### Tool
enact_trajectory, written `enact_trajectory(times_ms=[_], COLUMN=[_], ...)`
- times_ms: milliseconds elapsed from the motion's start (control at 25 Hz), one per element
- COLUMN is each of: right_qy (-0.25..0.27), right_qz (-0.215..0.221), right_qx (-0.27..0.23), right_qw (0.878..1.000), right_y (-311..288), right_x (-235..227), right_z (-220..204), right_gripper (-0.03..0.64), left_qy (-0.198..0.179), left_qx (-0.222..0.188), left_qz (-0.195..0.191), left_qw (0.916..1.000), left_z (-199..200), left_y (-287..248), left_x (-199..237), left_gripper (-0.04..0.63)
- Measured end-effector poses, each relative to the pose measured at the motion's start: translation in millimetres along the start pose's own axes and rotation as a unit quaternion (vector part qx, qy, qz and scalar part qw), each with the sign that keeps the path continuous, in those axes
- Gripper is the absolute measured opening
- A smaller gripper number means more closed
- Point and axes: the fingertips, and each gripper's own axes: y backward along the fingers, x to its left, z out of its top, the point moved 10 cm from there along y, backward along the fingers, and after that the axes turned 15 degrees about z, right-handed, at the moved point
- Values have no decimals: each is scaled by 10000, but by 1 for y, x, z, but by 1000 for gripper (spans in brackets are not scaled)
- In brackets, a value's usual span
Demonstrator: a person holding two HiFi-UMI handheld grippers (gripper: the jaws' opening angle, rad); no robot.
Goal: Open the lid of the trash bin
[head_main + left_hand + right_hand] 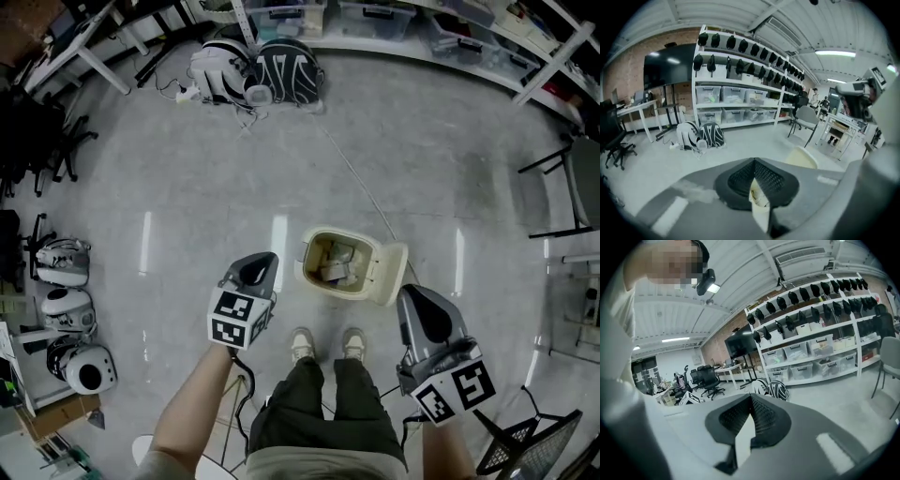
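Observation:
A cream trash bin [310,273] stands on the grey floor just ahead of the person's shoes [302,345]. Its lid [388,275] is swung up and leans to the right, and crumpled waste shows inside. My left gripper [265,260] hovers just left of the bin, shut and empty. My right gripper [410,292] hangs at the bin's right, close to the lid, also shut on nothing. In the left gripper view the closed tips [754,161] meet, with the lid [802,157] beyond them. The right gripper [751,395] points out over the room.
Two black-and-white bags [255,70] lie at the far wall with a cable [361,183] running toward the bin. White helmets [66,309] sit at the left. A chair [567,192] stands at the right, storage shelves [740,93] along the back.

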Motion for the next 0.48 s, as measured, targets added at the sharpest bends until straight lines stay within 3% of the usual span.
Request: enact_trajectory(times_ms=[200, 480], right_qy=[321, 838], right_qz=[95, 262], right_qx=[-234, -714], right_qw=[9992, 9936], right_y=[24, 61], right_x=[37, 85], right_z=[70, 149], right_gripper=[3, 3], left_qy=[-282, -686], left_qx=[-840, -1879], left_qz=[67, 280], left_qw=[9960, 9794], left_z=[89, 173], left_y=[89, 206], left_x=[-4, -17], left_gripper=[2, 2])
